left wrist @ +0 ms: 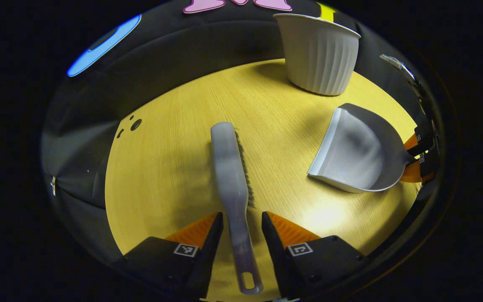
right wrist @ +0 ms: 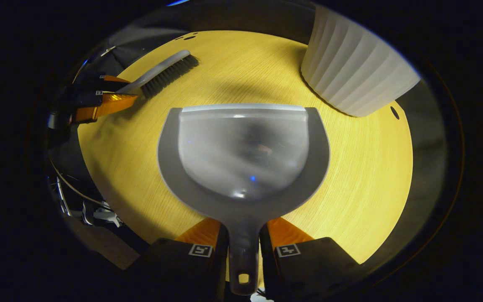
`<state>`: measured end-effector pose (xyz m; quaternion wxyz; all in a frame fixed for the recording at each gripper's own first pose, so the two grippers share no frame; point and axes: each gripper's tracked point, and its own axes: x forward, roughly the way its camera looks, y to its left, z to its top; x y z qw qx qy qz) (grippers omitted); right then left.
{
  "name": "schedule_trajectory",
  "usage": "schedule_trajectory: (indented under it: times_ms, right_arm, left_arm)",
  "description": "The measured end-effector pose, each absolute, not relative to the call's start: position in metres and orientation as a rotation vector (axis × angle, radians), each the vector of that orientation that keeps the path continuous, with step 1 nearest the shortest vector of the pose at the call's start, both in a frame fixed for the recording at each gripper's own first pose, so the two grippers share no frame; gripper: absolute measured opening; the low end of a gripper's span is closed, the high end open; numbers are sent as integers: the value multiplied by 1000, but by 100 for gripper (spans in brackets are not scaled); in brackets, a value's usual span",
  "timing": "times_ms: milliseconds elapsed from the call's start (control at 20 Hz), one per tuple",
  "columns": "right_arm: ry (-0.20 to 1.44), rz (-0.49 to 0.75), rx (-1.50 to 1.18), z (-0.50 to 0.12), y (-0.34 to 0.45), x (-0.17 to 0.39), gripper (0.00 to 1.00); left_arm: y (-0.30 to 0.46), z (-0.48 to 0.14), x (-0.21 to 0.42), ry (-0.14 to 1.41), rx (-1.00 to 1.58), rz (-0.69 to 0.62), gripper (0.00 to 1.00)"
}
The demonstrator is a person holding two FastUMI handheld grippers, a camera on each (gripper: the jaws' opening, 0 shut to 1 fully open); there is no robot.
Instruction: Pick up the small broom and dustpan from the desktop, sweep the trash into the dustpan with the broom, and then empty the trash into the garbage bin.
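A small grey broom (left wrist: 231, 167) lies on the yellow wooden desktop (left wrist: 174, 167), bristles facing right. Its handle runs back between the fingers of my left gripper (left wrist: 242, 228), which stand open with a narrow gap on each side. The grey dustpan (right wrist: 243, 151) sits low over the desktop, mouth pointing away. My right gripper (right wrist: 243, 239) is shut on its handle. In the left gripper view the dustpan (left wrist: 354, 151) is at the right with the right gripper (left wrist: 419, 157) behind it. The right gripper view has the broom (right wrist: 166, 71) and the left gripper (right wrist: 99, 100) at its upper left.
A white ribbed garbage bin (left wrist: 319, 54) stands on the desktop's far edge, just beyond the dustpan; it is large and close in the right gripper view (right wrist: 354, 71). Small dark holes (left wrist: 134, 124) mark the desktop's left edge. Black cloth walls surround the desk.
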<state>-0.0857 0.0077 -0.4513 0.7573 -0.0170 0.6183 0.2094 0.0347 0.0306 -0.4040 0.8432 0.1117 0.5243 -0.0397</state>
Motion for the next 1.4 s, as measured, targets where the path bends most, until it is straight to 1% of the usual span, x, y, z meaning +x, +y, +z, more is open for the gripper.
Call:
schedule_trajectory:
  times_ms: [50, 100, 150, 200, 250, 300, 350, 400, 450, 500, 550, 600, 650, 700, 900, 1200, 1400]
  right_arm:
    - [1355, 453, -15, -449, 9, -87, 45]
    - [1361, 450, 11, -446, 11, -86, 37]
    - [1363, 444, 31, -444, 12, -85, 45]
    - [1362, 441, 45, -444, 10, -85, 37]
    - [1363, 437, 50, -443, 7, -85, 42]
    - [1364, 440, 59, -439, 8, -88, 47]
    - [1359, 443, 67, -434, 8, -89, 46]
    - [1354, 447, 70, -429, 5, -92, 61]
    - [1345, 447, 67, -426, 3, -93, 67]
    - [1330, 444, 62, -423, 0, -94, 73]
    - [1317, 444, 66, -419, -2, -95, 84]
    - [1304, 436, 69, -414, -5, -96, 90]
    - [1287, 434, 81, -409, -7, -96, 99]
    - [1266, 432, 91, -401, -7, -95, 100]
    - [1117, 401, 110, -359, -14, -78, 99]
    - [816, 311, 197, -274, -26, -23, 99]
    - [676, 262, 199, -229, -45, 1, 99]
  left_arm:
    - [30, -403, 35, 1108, 225, -83, 66]
    - [28, -403, 34, 1112, 209, -84, 73]
    - [26, -401, 32, 1119, 194, -88, 74]
    - [25, -399, 32, 1119, 187, -87, 80]
    - [26, -397, 31, 1120, 189, -85, 82]
    - [28, -394, 32, 1117, 200, -80, 88]
    - [29, -393, 32, 1116, 208, -80, 89]
    - [29, -390, 30, 1114, 214, -86, 92]
    - [29, -386, 30, 1105, 219, -86, 92]
    - [30, -380, 31, 1091, 221, -78, 94]
    - [32, -375, 30, 1081, 220, -66, 94]
    - [33, -369, 30, 1071, 216, -53, 96]
    - [34, -363, 28, 1065, 214, -44, 97]
    - [35, -354, 27, 1047, 214, -37, 97]
    - [29, -308, 30, 930, 202, -14, 97]
    - [1, -218, 62, 643, 136, -15, 97]
    - [-21, -169, 79, 496, 93, -50, 96]
